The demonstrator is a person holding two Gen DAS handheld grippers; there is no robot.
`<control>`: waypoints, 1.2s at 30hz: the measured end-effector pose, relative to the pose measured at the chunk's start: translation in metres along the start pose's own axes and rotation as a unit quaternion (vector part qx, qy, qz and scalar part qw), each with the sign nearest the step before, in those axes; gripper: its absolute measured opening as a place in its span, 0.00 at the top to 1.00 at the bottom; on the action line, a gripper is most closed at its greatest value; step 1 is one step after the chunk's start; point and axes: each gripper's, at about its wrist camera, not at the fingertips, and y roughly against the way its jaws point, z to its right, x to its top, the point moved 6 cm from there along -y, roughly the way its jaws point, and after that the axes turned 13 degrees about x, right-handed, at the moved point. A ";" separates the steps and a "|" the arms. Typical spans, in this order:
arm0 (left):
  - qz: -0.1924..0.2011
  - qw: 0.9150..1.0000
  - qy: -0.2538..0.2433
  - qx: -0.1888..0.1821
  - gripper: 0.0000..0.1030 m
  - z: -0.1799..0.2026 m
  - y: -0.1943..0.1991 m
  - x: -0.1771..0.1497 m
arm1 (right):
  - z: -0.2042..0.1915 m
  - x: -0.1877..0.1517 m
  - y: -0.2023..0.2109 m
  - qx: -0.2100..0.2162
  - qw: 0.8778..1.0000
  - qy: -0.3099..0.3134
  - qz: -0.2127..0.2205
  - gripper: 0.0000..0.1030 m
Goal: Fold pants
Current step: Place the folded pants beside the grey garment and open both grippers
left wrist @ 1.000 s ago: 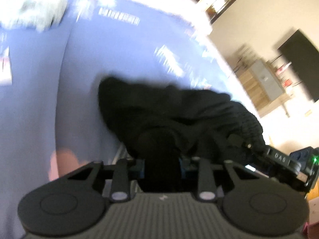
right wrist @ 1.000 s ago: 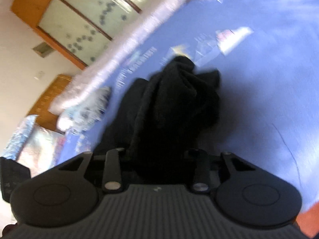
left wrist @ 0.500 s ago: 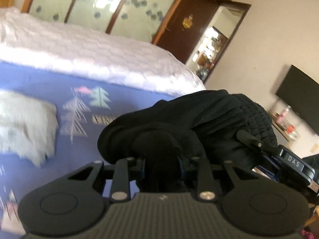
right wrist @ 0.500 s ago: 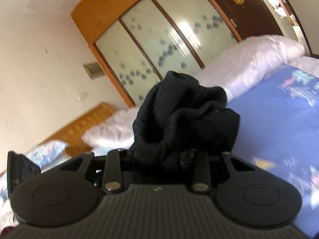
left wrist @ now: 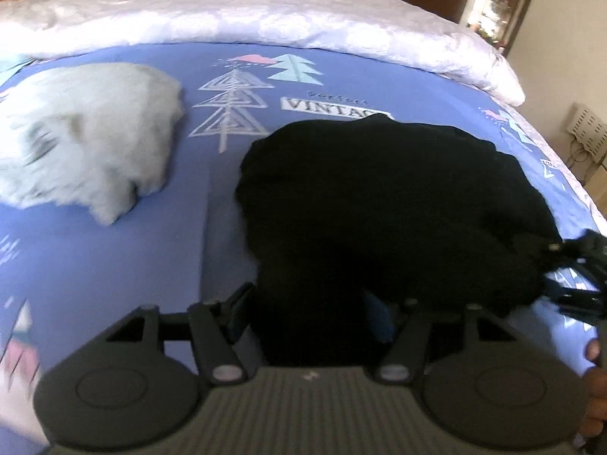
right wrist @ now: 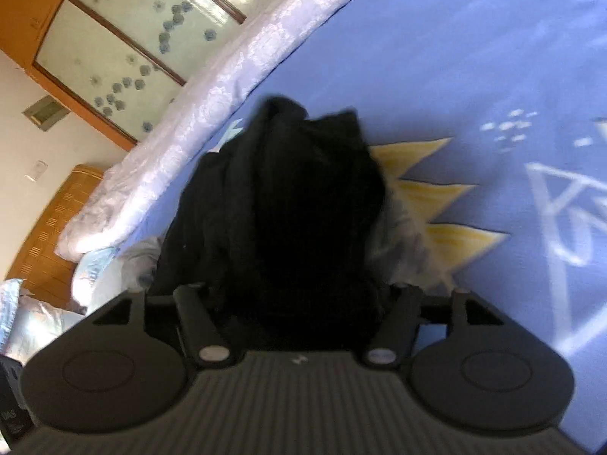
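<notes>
The black pants (left wrist: 383,204) lie bunched on the blue printed bedsheet (left wrist: 114,265). My left gripper (left wrist: 311,303) is shut on the near edge of the pants; the fabric covers its fingertips. In the right wrist view the same pants (right wrist: 296,208) rise as a dark heap, and my right gripper (right wrist: 299,303) is shut on them too, fingertips buried in cloth. The right gripper's body (left wrist: 580,284) shows at the right edge of the left wrist view, at the other end of the bundle.
A white fluffy item (left wrist: 83,132) lies on the sheet to the left of the pants. A white quilt (left wrist: 265,15) runs along the far side of the bed. A wooden wardrobe (right wrist: 125,38) stands behind, and a headboard (right wrist: 49,227) at the left.
Both grippers have come down from raised, tilted-up views toward the bed, carrying the pants. The bundle now rests on the sheet and spreads wider.
</notes>
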 end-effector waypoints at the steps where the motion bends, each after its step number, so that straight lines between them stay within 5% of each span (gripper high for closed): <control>1: -0.008 1.000 0.001 0.006 0.41 -0.003 0.010 -0.007 | -0.005 -0.003 0.013 -0.005 1.000 0.009 0.004 0.30; 9: -0.020 0.999 -0.042 0.012 0.38 -0.005 0.098 -0.088 | -0.042 -0.073 0.095 -0.023 0.995 0.083 -0.044 0.30; 12: -0.011 0.999 -0.050 0.014 0.21 -0.005 0.132 -0.114 | -0.055 -0.104 0.125 -0.027 0.992 0.107 -0.058 0.29; 17: 0.012 0.998 -0.058 0.036 0.12 -0.012 0.177 -0.142 | -0.066 -0.140 0.155 -0.038 0.991 0.111 -0.065 0.23; 36: 0.023 0.994 -0.042 0.096 0.01 -0.037 0.215 -0.187 | -0.104 -0.174 0.172 -0.074 0.986 0.147 -0.030 0.09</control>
